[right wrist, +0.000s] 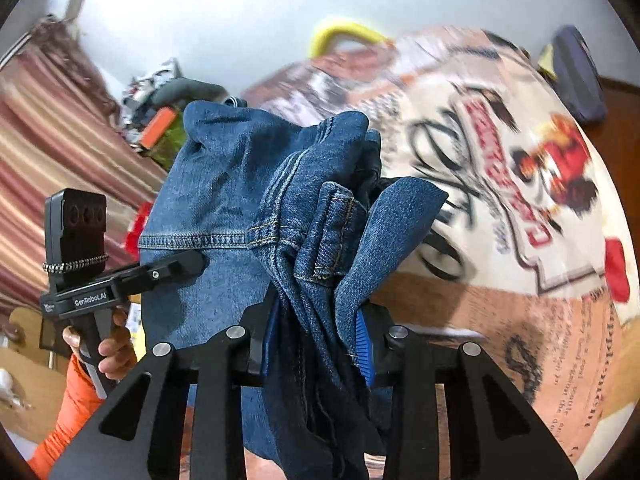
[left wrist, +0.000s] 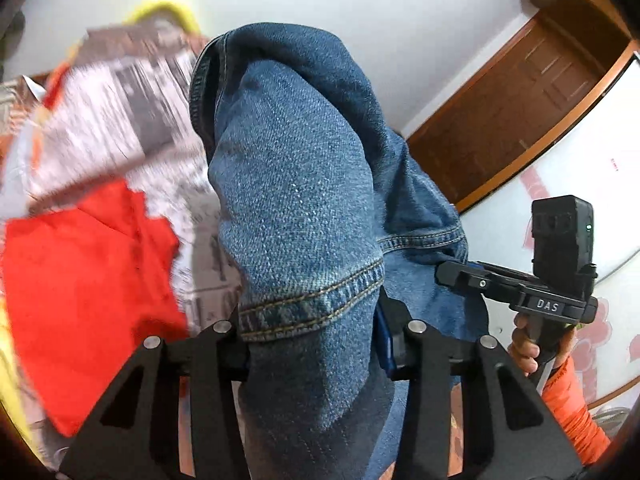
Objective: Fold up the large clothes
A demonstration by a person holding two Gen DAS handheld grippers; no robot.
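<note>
A pair of blue jeans point(left wrist: 296, 184) hangs in the air between my two grippers. My left gripper point(left wrist: 316, 344) is shut on a hemmed edge of the jeans, which drape over and hide its fingertips. My right gripper point(right wrist: 320, 336) is shut on a bunched part of the jeans point(right wrist: 240, 184) with a belt loop. The right gripper also shows in the left wrist view point(left wrist: 452, 272), touching the denim at its right side. The left gripper shows in the right wrist view point(right wrist: 188, 262) against the denim's left side.
A bed with a printed cover point(right wrist: 500, 184) lies below and behind, blurred. A red garment point(left wrist: 84, 288) and yellow cloth point(left wrist: 168, 6) lie on it. A wooden door point(left wrist: 520, 108) stands right, striped curtains point(right wrist: 52, 152) and clutter left.
</note>
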